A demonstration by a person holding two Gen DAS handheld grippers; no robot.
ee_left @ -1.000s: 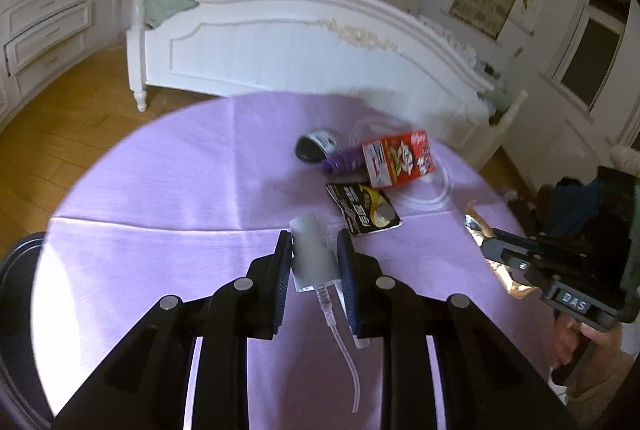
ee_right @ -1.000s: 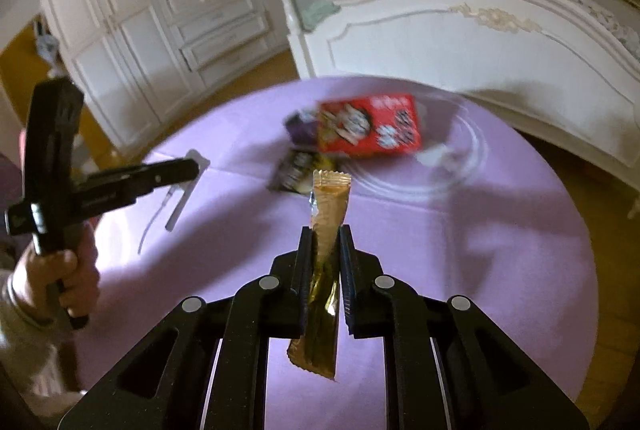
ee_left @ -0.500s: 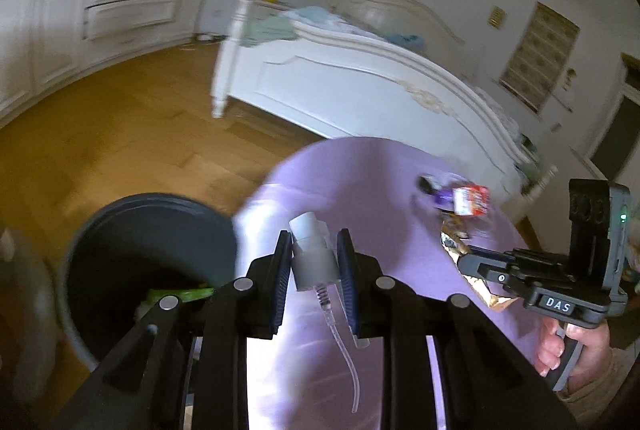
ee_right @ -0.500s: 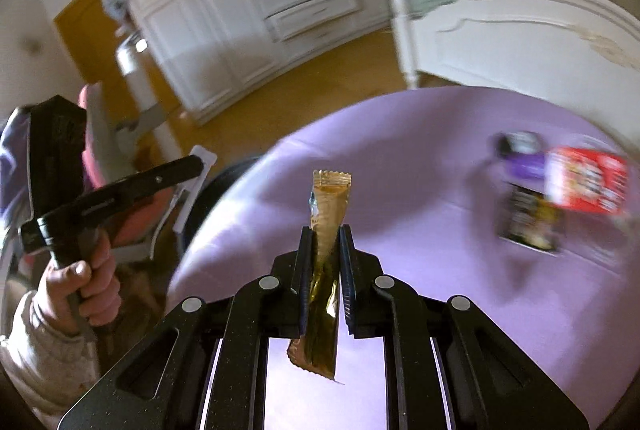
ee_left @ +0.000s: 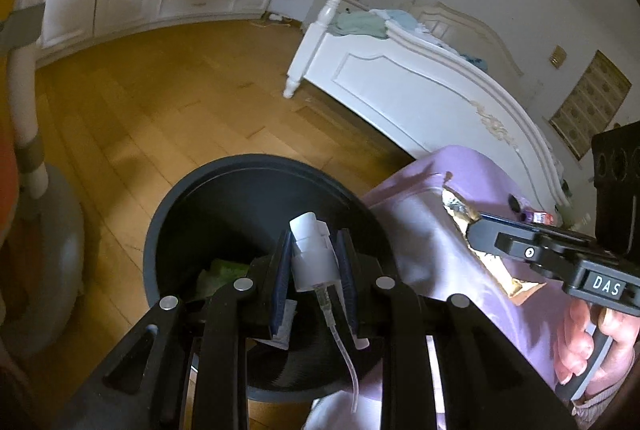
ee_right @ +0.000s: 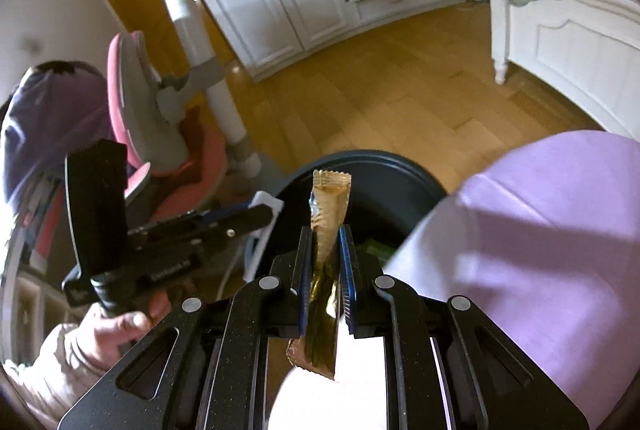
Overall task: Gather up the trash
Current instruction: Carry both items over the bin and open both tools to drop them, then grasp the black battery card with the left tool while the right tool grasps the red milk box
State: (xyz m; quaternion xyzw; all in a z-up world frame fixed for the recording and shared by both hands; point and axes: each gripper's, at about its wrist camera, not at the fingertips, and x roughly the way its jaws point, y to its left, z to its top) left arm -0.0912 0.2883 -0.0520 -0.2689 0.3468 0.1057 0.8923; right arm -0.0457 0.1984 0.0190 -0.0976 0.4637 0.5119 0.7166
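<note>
Left gripper [ee_left: 314, 270]: clenched on a white spray-pump head [ee_left: 310, 254], its thin dip tube trailing down between the fingers; it hangs over the open mouth of the bin.
Right gripper [ee_right: 325, 274]: clenched on a gold snack wrapper [ee_right: 326, 230], gripped mid-length with the crimped top standing up and the torn end hanging below; it sits over the table's edge, just beside the bin rim.
Bin [ee_left: 172, 206]: dark round trash can on the wood floor, touching the drape of the cloth; something green and some pale scraps already lie at the bottom.
Table [ee_right: 540, 230]: round, covered in a lilac cloth; the near part is bare.
Left on the table: at the far edge in the left wrist view, a small dark object and a red-and-purple packet [ee_left: 538, 217], too small to name more closely.
Progress: judged roughly midway. Some trash is binned and two pieces are held at the bin but not yet dropped; the far items are still to be fetched.
Beyond: white bed frame [ee_left: 400, 90], white cabinets.
</note>
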